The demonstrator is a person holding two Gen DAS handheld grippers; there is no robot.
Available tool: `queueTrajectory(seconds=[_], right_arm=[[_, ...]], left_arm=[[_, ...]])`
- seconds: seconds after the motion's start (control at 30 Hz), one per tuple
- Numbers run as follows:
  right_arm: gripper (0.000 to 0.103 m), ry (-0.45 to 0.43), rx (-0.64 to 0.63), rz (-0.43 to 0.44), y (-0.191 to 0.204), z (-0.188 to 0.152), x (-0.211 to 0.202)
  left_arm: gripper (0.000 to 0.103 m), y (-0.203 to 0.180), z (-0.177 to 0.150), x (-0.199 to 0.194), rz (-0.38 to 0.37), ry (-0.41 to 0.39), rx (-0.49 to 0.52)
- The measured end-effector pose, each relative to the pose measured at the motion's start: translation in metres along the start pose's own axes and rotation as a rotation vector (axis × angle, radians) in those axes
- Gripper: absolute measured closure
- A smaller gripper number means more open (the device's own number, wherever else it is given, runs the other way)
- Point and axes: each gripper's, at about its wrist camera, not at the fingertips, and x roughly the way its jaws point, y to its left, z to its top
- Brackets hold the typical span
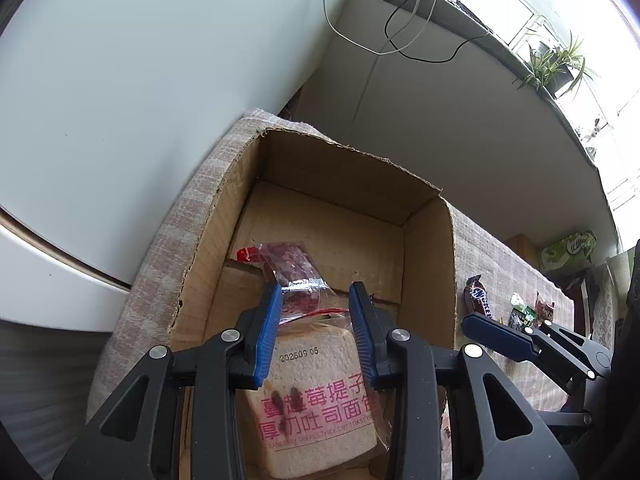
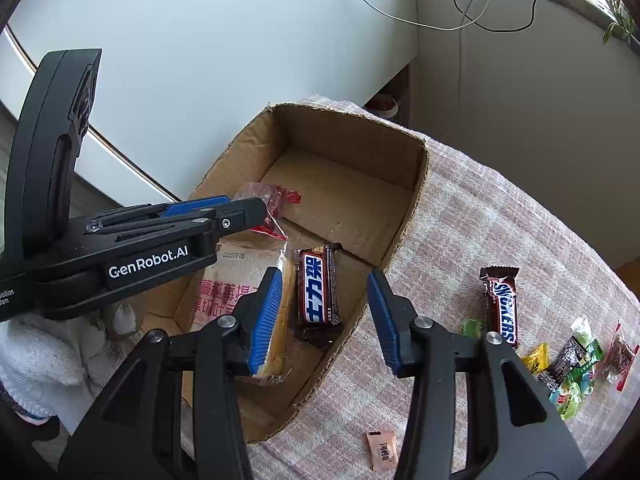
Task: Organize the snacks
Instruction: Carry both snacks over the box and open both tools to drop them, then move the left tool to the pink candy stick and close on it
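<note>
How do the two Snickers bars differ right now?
The brown Snickers bar with Chinese lettering lies inside the cardboard box, beside the bagged toast. The brown Snickers bar with English lettering lies outside on the checked cloth. Both are sealed and similar in size.

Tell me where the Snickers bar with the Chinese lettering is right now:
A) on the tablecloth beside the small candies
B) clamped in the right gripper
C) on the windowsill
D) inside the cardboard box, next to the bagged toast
D: the Chinese-lettered Snickers bar lies on the floor of the cardboard box, beside the bagged toast, with the right gripper open above it.
</note>
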Motion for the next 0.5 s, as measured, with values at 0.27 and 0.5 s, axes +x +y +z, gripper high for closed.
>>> queueTrajectory(seconds=[0.27,0.5], right_arm=[[0.057,-0.05,0.022,0.003,-0.012,-0.01,-0.033],[0.057,-0.109,0.121,-0.012,-0.058,-0.039,-0.083]], left_arm=[[0.07,-0.016,-0.011,-0.024,-0.025,-0.043,0.04],[0.07,-0.05,-0.035,-0.05,-0.088,-0.069,0.118]])
